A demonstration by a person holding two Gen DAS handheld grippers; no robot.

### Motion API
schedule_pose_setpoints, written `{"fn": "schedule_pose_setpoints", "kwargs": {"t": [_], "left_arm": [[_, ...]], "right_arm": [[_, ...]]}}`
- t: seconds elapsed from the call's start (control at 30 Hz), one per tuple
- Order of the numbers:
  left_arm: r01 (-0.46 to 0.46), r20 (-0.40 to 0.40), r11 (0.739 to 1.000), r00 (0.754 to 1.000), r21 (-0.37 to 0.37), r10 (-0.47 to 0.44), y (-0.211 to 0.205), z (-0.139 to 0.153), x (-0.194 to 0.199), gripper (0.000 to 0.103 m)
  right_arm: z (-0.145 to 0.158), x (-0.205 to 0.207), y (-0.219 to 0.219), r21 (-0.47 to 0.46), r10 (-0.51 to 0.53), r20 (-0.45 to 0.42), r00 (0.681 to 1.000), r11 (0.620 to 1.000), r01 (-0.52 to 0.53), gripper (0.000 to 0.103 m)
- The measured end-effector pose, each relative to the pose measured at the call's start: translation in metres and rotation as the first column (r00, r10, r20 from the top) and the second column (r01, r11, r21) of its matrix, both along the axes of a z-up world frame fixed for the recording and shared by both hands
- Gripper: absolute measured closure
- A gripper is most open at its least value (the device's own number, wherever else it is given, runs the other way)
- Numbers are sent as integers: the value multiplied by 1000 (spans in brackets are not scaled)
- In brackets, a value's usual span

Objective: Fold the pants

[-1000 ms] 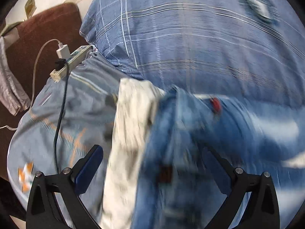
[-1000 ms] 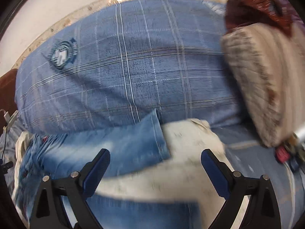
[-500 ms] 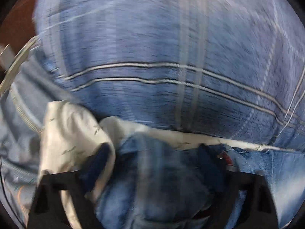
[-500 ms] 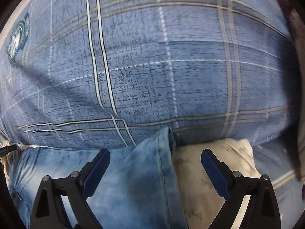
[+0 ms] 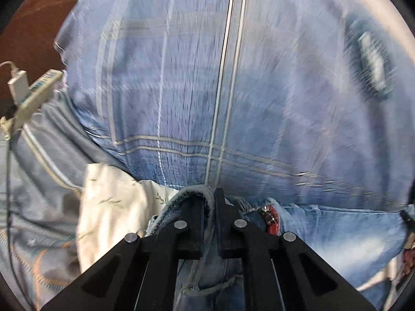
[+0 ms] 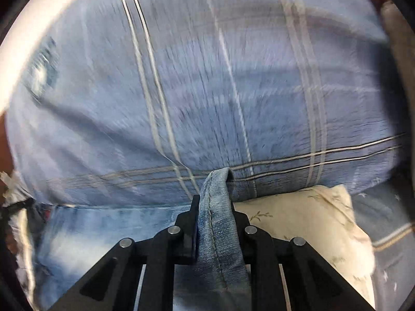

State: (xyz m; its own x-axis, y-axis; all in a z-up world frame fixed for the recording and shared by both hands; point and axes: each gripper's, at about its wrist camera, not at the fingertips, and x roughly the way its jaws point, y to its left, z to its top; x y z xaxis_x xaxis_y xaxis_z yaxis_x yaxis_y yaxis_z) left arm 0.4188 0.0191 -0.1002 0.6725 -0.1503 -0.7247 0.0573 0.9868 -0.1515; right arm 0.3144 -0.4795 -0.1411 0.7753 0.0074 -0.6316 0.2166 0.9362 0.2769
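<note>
Light blue denim pants (image 5: pixel 324 233) lie on a cream leaf-print cloth (image 5: pixel 114 207) on the bed. My left gripper (image 5: pixel 210 199) is shut on the pants' waistband end, beside a small red tag (image 5: pixel 269 219). In the right wrist view the pants (image 6: pixel 103 233) stretch off to the left. My right gripper (image 6: pixel 215 199) is shut on the hem of a leg, and a fold of denim (image 6: pixel 218 223) bulges up between its fingers.
A big blue plaid pillow (image 5: pixel 233 90) fills the space right behind the pants and shows in the right wrist view (image 6: pixel 207 90) too. A white power strip (image 5: pixel 31 96) with a charger lies at the left. A brown headboard (image 5: pixel 31 26) stands behind it.
Both grippers were open above the pants; they have moved down and forward and closed on the denim, left on the waistband end, right on the leg hem.
</note>
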Motion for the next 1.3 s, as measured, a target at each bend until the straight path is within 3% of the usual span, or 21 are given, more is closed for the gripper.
{"fn": "schedule_pose_setpoints", "kwargs": {"t": [0.17, 0.3, 0.5, 0.67, 0.77, 0.9, 1.0, 1.03, 1.07, 1.1, 1.13, 1.17, 1.2, 1.3], "left_arm": [[50, 118, 997, 992, -66, -42, 27, 50, -69, 96], [52, 123, 990, 992, -131, -35, 52, 45, -126, 96], [55, 90, 995, 995, -85, -47, 69, 0, -223, 96], [21, -58, 995, 998, -97, -27, 105, -61, -286, 94], [-18, -103, 997, 995, -80, 10, 121, -80, -313, 95], [-59, -62, 995, 997, -75, 54, 136, -63, -337, 95], [-46, 14, 995, 999, -90, 47, 131, -34, -342, 94], [-26, 33, 995, 999, -92, 29, 123, -25, -344, 93], [-8, 44, 996, 999, -92, 12, 114, -19, -342, 86], [7, 53, 996, 999, -90, -2, 105, -16, -340, 72], [21, 62, 996, 998, -82, -16, 92, -13, -337, 62], [27, 66, 997, 998, -71, -22, 83, -13, -336, 43], [29, 67, 998, 997, -54, -25, 74, -14, -336, 35], [41, 39, 999, 998, 5, -42, 48, -29, -327, 35]], "right_arm": [[41, -62, -9, 44, -30, 125, 992, 999, 25, 86], [46, -113, -17, 61, -20, 110, 994, 998, 13, 86], [16, -189, -2, 70, 42, 29, 999, 997, -44, 86], [-9, -268, 13, 110, 140, -33, 990, 985, -135, 83], [-26, -310, 16, 115, 187, -111, 976, 978, -175, 78], [-35, -354, 13, 52, 165, -146, 975, 986, -159, 77], [-21, -360, 6, 58, 136, -78, 988, 990, -132, 76], [-15, -356, 4, 75, 124, -53, 991, 990, -120, 68], [-12, -351, 4, 83, 110, -41, 993, 991, -107, 59], [-9, -342, 3, 87, 84, -29, 996, 993, -81, 27], [-7, -333, 4, 78, 54, -4, 999, 996, -53, 18], [-8, -325, 5, 64, 31, 13, 999, 997, -32, 18], [-9, -312, 7, 54, 20, 14, 1000, 998, -20, 18], [-19, -271, 12, 62, 18, -50, 999, 998, -15, 25]]}}
